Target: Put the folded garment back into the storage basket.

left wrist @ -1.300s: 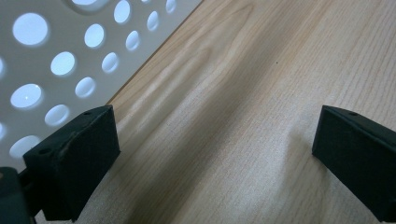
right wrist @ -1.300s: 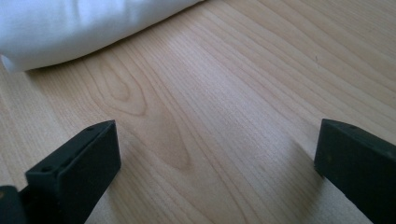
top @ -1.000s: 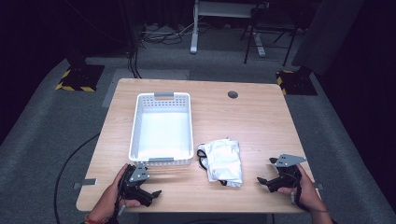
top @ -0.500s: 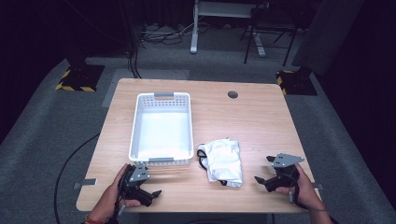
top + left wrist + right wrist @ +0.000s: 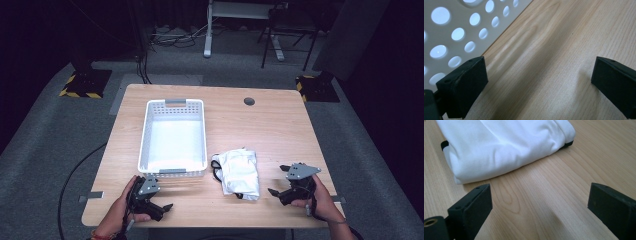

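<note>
A folded white cloth point(image 5: 240, 172) with black trim lies on the wooden table point(image 5: 270, 130), right of a white perforated basket point(image 5: 175, 137). My right gripper point(image 5: 276, 192) rests open on the table just right of the cloth point(image 5: 504, 147), jaws wide apart with bare wood between them. My left gripper point(image 5: 162, 207) sits open at the front left, just below the basket's near end. In the left gripper view the basket's holed wall point(image 5: 454, 32) stands close on the left, and nothing lies between the jaws.
The basket looks empty inside. A round cable hole point(image 5: 249, 101) sits at the table's far side. Beyond the table are desk legs point(image 5: 207, 30) and cables on grey carpet. A black cable point(image 5: 75, 175) curves along the floor at left.
My right gripper has shifted slightly left toward the cloth. The left gripper has stayed put.
</note>
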### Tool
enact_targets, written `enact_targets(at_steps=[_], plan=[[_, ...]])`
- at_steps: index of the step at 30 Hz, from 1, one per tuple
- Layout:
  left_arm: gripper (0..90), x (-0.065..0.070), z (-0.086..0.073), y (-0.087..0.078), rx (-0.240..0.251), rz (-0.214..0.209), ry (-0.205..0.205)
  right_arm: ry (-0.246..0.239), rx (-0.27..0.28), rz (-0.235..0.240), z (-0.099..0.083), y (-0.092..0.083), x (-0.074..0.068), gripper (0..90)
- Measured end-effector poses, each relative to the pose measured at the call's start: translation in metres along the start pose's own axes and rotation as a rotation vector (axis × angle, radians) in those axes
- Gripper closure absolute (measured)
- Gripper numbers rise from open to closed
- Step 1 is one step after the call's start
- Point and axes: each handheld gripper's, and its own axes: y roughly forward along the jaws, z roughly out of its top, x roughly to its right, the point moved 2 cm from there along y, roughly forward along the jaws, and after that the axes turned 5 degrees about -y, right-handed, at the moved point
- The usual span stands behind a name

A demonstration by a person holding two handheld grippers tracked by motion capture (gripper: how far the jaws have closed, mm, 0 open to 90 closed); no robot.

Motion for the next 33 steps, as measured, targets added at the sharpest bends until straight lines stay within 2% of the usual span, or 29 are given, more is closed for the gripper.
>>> enact_targets(at_steps=[14, 26, 33], plan=[[0.5, 0.000, 0.000, 0.000, 0.000, 0.000, 0.000, -0.055, -0.001, 0.026, 0.015, 0.006, -0.003, 5.9], [0.5, 0.000, 0.000, 0.000, 0.000, -0.001, 0.000, -0.057, 0.004, 0.048, 0.023, 0.014, -0.004, 6.2], [0.5, 0.000, 0.000, 0.000, 0.000, -0.001, 0.000, -0.078, 0.010, 0.068, 0.032, 0.024, -0.005, 7.3]])
